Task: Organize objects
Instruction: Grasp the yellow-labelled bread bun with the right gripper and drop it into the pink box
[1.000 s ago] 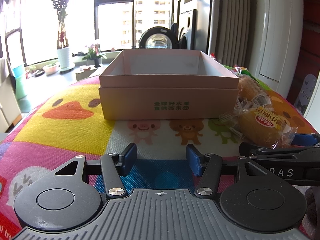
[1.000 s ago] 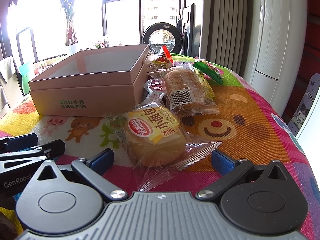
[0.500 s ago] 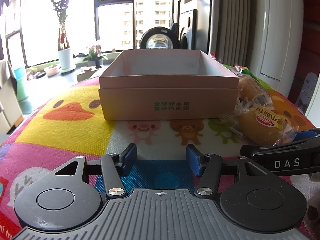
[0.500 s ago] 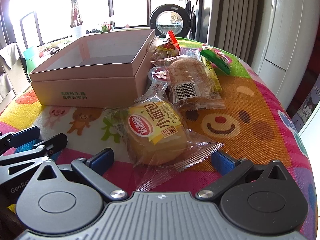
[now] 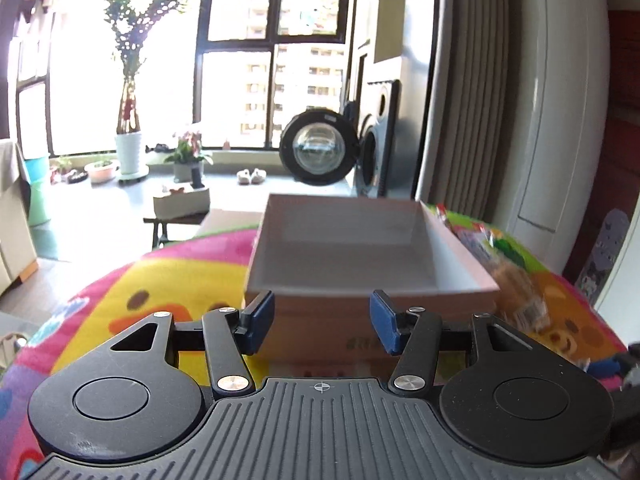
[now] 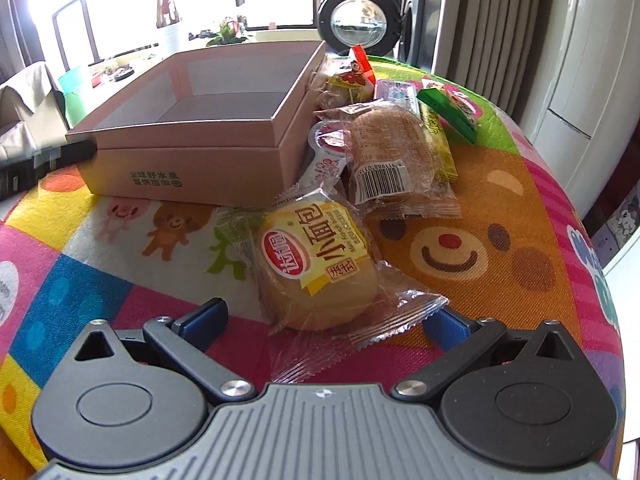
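Observation:
An open pink cardboard box (image 5: 360, 276) (image 6: 200, 148) stands empty on the colourful cartoon tablecloth (image 6: 500, 248). My left gripper (image 5: 322, 322) is open, raised just before the box's near wall, with nothing between its blue pads. A small bread in a clear wrapper with a yellow label (image 6: 320, 264) lies in front of my right gripper (image 6: 326, 322), which is wide open with one pad on each side of the wrapper's near end. Behind it lies a second wrapped bread with a barcode (image 6: 390, 152), then several small snack packets (image 6: 352, 80) beside the box.
The round table drops off at the right (image 6: 600, 280). A green packet (image 6: 448, 108) lies at the far right of the pile. Beyond the table stand a washing machine door (image 5: 316, 148), a white cabinet (image 5: 560, 120), plants by the window, and a low bench (image 5: 180, 204).
My left gripper has risen and moved closer to the box, now looking down into it. The right gripper has lifted and tilted down over the yellow-label bread, staying open.

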